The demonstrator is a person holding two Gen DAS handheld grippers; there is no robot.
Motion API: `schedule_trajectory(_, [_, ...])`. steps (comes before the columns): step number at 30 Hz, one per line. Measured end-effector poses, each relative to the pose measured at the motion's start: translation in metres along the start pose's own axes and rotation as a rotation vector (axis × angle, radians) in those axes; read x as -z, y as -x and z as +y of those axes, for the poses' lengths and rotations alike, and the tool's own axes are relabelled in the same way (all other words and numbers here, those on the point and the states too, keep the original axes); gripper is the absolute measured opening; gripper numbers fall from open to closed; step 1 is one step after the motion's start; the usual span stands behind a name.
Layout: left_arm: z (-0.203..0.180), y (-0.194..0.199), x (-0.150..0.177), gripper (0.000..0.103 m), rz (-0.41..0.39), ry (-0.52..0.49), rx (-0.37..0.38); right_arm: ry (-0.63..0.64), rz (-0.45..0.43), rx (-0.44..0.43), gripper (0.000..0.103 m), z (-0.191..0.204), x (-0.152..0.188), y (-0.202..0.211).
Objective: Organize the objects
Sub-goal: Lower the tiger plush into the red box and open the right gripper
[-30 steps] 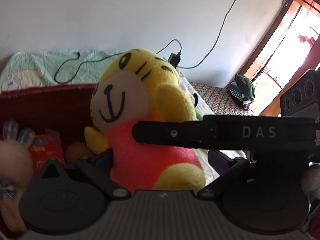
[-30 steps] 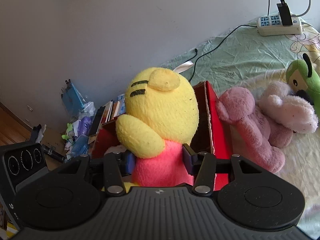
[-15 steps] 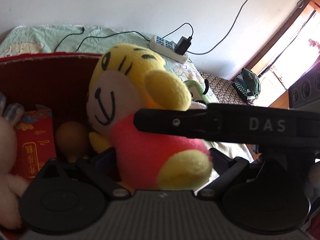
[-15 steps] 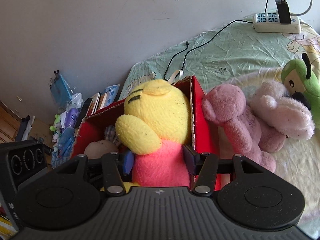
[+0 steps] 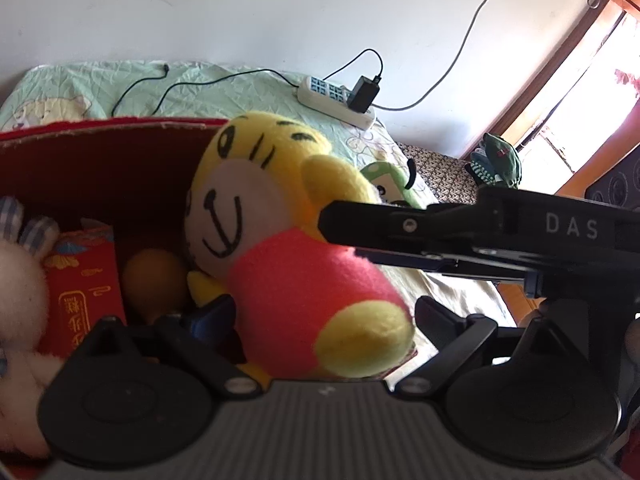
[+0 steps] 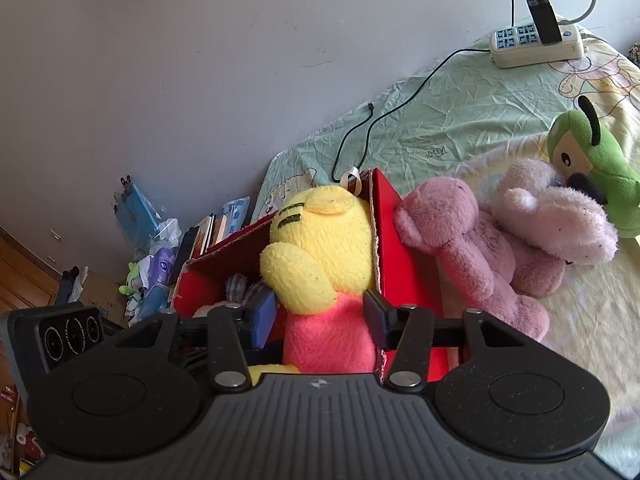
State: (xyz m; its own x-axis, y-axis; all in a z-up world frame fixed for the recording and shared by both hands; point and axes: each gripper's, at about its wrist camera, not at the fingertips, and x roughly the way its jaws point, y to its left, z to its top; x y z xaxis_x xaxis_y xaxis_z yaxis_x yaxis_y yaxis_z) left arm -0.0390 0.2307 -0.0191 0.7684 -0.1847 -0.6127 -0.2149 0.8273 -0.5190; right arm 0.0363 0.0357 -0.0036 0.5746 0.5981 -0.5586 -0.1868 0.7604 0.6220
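Observation:
A yellow tiger plush (image 5: pixel 280 208) in a pink shirt leans tilted over the open red box (image 5: pixel 100 160) on the bed. In the right wrist view I see the plush (image 6: pixel 320 240) from behind, its body down inside the box (image 6: pixel 408 280). My right gripper (image 6: pixel 320 314) is shut on its pink body. That gripper's finger crosses the left wrist view as a black bar (image 5: pixel 460 228). My left gripper (image 5: pixel 324 316) is open wide with the plush's lower body between its fingers; there is a gap at the right finger.
In the box lie a white bunny plush (image 5: pixel 16 280), a red packet (image 5: pixel 84 276) and a brown round thing (image 5: pixel 152 276). Right of the box lie a pink bear (image 6: pixel 460 248), a pale pink plush (image 6: pixel 560 216) and a green plush (image 6: pixel 592 156). A power strip (image 6: pixel 536 46) with cables sits farther back.
The tiger plush has gone down from above the box into it, still in my right gripper. Both views have dropped with it and tilted towards the bed.

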Motion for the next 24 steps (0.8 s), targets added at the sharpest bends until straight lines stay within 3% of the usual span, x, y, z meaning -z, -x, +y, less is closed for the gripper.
schedule_trajectory(2, [-0.002, -0.005, 0.0, 0.096, 0.012, -0.005, -0.008, 0.009, 0.003, 0.004, 0.041, 0.002, 0.001, -0.002])
schedule_trajectory(10, [-0.001, -0.014, -0.004, 0.096, 0.048, -0.008, -0.022, 0.002, 0.018, 0.036, 0.036, -0.007, 0.005, -0.01])
schedule_trajectory(24, [-0.008, -0.001, -0.008, 0.097, 0.072, -0.034, -0.022, -0.046, -0.005, 0.054, 0.039, -0.005, 0.01, -0.005])
